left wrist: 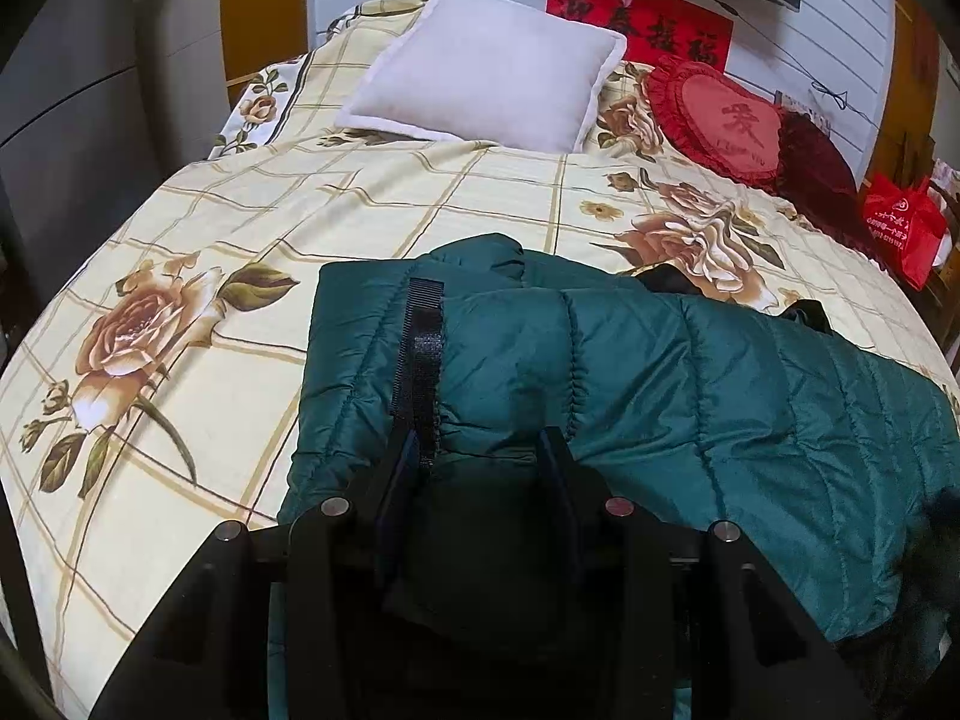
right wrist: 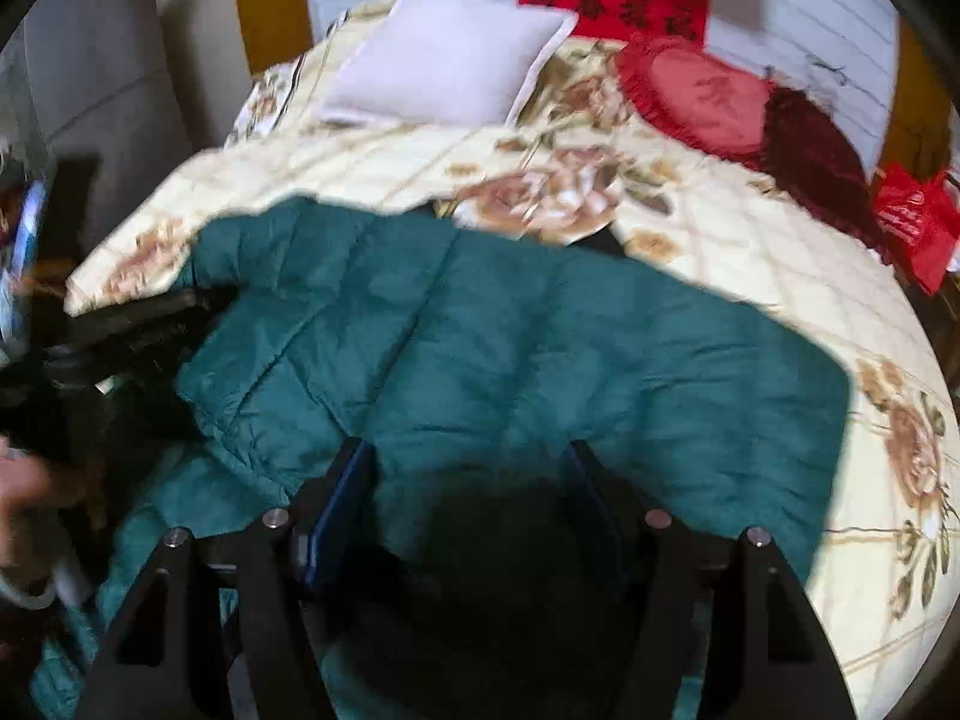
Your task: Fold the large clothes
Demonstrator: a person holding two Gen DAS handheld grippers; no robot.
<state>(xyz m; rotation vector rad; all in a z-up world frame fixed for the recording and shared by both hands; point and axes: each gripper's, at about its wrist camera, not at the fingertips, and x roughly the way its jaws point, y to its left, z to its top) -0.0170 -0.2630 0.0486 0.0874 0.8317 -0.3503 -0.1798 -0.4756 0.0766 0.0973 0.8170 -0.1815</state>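
Observation:
A teal quilted puffer jacket [left wrist: 660, 360] lies folded across the near part of the bed; it also shows in the right wrist view [right wrist: 510, 348]. My left gripper [left wrist: 480, 444] has its fingers apart with a puffy fold of the jacket, beside a black hook-and-loop strip [left wrist: 423, 354], bulging between them. My right gripper [right wrist: 471, 456] has its fingers wide apart over the jacket's near edge. The left gripper's black body [right wrist: 138, 324] shows at the jacket's left end in the right wrist view, which is blurred.
The bed has a cream floral bedspread [left wrist: 240, 240]. A white pillow [left wrist: 486, 66], a red heart cushion [left wrist: 720, 114] and a dark red cushion [left wrist: 816, 162] lie at the head. A red bag [left wrist: 906, 228] stands right of the bed. A grey cabinet [left wrist: 90, 90] is left.

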